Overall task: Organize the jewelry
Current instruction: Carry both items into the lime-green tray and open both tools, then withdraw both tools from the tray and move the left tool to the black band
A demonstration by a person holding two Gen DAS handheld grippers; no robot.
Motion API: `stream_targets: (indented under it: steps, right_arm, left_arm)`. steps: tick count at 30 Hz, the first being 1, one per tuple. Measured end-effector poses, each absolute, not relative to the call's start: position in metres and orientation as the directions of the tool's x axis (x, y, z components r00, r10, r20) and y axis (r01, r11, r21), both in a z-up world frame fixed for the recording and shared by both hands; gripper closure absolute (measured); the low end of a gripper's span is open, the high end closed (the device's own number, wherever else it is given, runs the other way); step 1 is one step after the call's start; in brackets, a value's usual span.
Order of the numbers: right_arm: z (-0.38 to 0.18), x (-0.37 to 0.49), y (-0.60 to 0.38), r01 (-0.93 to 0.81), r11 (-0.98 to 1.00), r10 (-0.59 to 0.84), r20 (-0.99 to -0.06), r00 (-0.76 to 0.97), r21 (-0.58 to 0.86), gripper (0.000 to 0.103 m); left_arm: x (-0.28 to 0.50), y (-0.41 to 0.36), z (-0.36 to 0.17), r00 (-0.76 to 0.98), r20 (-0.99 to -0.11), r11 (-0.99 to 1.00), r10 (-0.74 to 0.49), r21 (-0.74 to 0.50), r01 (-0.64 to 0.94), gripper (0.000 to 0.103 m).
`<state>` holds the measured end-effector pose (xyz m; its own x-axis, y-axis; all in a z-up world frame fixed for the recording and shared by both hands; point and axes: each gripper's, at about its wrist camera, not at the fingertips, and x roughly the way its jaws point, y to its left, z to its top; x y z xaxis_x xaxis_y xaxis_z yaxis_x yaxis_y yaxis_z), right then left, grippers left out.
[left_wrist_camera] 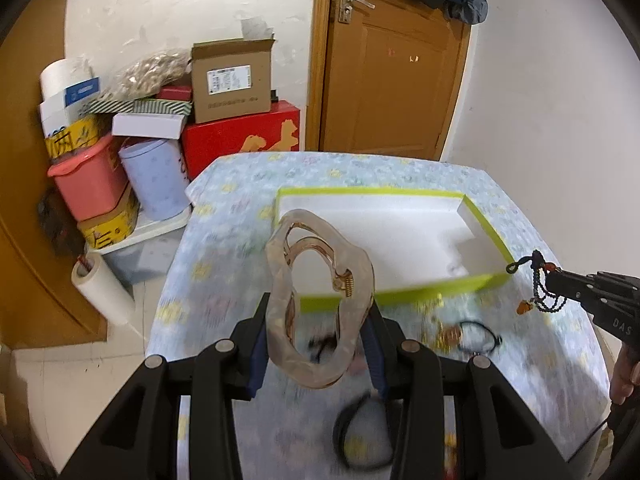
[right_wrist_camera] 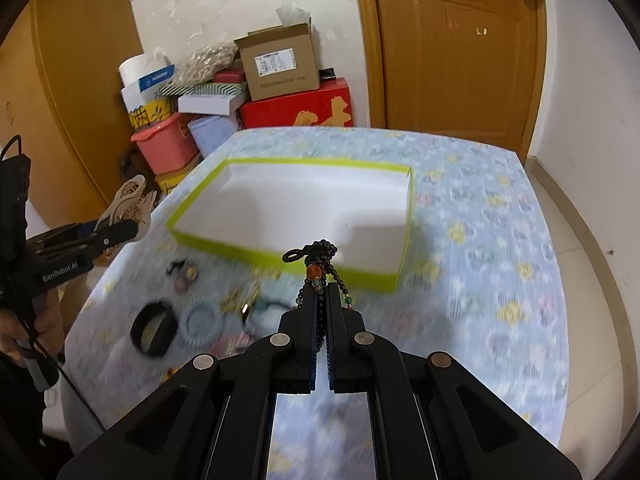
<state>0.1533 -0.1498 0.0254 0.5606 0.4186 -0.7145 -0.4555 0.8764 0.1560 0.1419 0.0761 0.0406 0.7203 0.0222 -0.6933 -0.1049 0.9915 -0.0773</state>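
Above the worktop's near edge, the left tongs (left_wrist_camera: 318, 320) hold a big hair claw (left_wrist_camera: 318, 300) by its sides; the right tongs (right_wrist_camera: 322, 292) pinch a bead string (right_wrist_camera: 320, 264). Either could slip short of the green box (right_wrist_camera: 288, 258); blur hides grip depth.

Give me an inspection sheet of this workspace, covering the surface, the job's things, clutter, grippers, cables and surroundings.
Surface: table under a light blue flowered cloth.
Job's things: green-rimmed box with a white inside, nothing seen in it; a black band, a bluish ring and other small blurred pieces lie loose on the cloth in front of it.
Clutter: nothing seen on the table besides the jewelry.
Grippers: left gripper grips a large translucent hair claw; right gripper is shut on a dark beaded bracelet; both are held above the cloth.
Cables: black cable hangs below the left hand.
Surroundings: stacked boxes and tubs beside the table, wooden door behind.
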Motion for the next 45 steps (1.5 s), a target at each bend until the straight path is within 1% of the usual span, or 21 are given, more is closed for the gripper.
stream_targets:
  steps: [6, 13, 21, 25, 26, 29, 30, 34, 36, 38, 45]
  right_arm:
    - [0.015, 0.211, -0.147, -0.434, 0.886, 0.406, -0.729, 0.552, 0.165, 0.1]
    - [0.0, 0.268, -0.135, -0.419, 0.897, 0.375, -0.746, 0.551, 0.142, 0.1]
    - [-0.022, 0.306, -0.126, -0.401, 0.912, 0.311, -0.781, 0.541, 0.086, 0.1]
    - [-0.03, 0.313, -0.124, -0.397, 0.914, 0.301, -0.797, 0.524, 0.085, 0.1]
    - [-0.031, 0.314, -0.123, -0.399, 0.914, 0.297, -0.802, 0.519, 0.08, 0.099]
    - [-0.03, 0.313, -0.122, -0.407, 0.91, 0.302, -0.801, 0.517, 0.081, 0.089]
    - [-0.029, 0.312, -0.122, -0.409, 0.908, 0.307, -0.8, 0.516, 0.085, 0.088]
    - [-0.025, 0.307, -0.122, -0.412, 0.908, 0.308, -0.79, 0.529, 0.078, 0.083]
    - [-0.023, 0.303, -0.121, -0.411, 0.908, 0.309, -0.787, 0.534, 0.078, 0.077]
    - [-0.02, 0.299, -0.123, -0.409, 0.909, 0.306, -0.782, 0.543, 0.072, 0.073]
    - [-0.005, 0.28, -0.129, -0.41, 0.908, 0.324, -0.762, 0.561, 0.085, 0.073]
  left_arm:
    - [0.196, 0.084, 0.031, 0.703, -0.711, 0.993, 0.011, -0.077, -0.093, 0.061]
    - [0.246, 0.091, 0.013, 0.677, -0.736, 0.993, 0.014, -0.067, -0.093, 0.061]
    - [0.277, 0.095, -0.01, 0.638, -0.77, 0.993, 0.018, -0.062, -0.103, 0.061]
    - [0.279, 0.09, -0.011, 0.643, -0.765, 0.995, 0.049, -0.018, -0.096, 0.06]
    - [0.279, 0.089, -0.011, 0.641, -0.765, 0.995, 0.052, -0.012, -0.095, 0.06]
    - [0.281, 0.086, -0.012, 0.638, -0.767, 0.996, 0.072, 0.017, -0.092, 0.06]
    - [0.282, 0.085, -0.012, 0.636, -0.768, 0.996, 0.075, 0.025, -0.087, 0.059]
    - [0.283, 0.085, -0.011, 0.639, -0.765, 0.996, 0.078, 0.029, -0.086, 0.052]
    - [0.282, 0.086, -0.009, 0.643, -0.762, 0.996, 0.07, 0.019, -0.086, 0.051]
    - [0.281, 0.086, -0.008, 0.647, -0.759, 0.996, 0.072, 0.019, -0.087, 0.051]
    - [0.264, 0.089, 0.005, 0.664, -0.746, 0.996, 0.054, -0.01, -0.093, 0.05]
